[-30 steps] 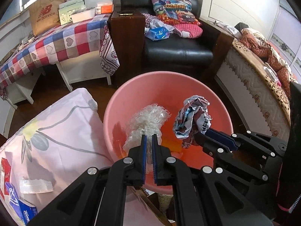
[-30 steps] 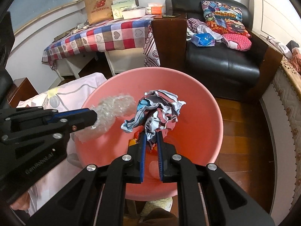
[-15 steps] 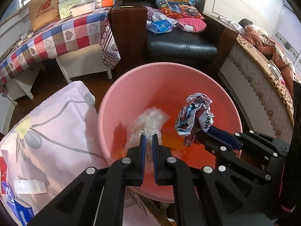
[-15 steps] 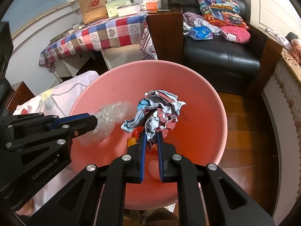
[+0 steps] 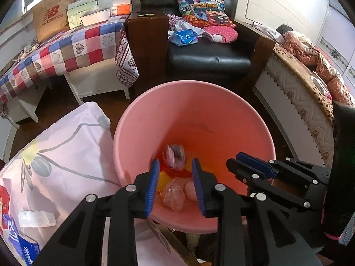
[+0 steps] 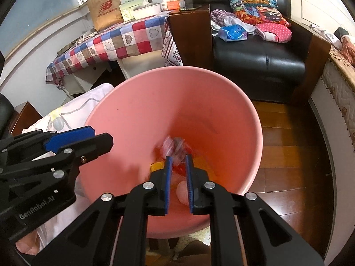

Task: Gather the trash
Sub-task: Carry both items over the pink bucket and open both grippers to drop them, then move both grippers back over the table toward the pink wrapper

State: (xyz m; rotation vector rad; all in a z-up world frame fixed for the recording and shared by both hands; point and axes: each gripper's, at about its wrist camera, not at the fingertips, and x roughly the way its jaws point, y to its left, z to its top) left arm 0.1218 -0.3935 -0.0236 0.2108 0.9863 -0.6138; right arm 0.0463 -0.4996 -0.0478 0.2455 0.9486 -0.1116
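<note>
Over the pink bin (image 5: 142, 119), the left claw (image 5: 175, 184) is opening, nothing between its pads; clear wrap (image 5: 174, 194) lies at the bottom. Right claw (image 6: 177, 173) also apart & empty, blurred wrapper (image 6: 174, 147) dropping in. Best lift both straight up, w/o clipping the rim.

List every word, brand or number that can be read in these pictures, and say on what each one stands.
"new balance": on the brown paper bag on the checked table.
"GenRobot.AI": on the left gripper body, seen from the right wrist.
The blue pack on the armchair, the orange box and the blue box bear print too small or blurred to read.
</note>
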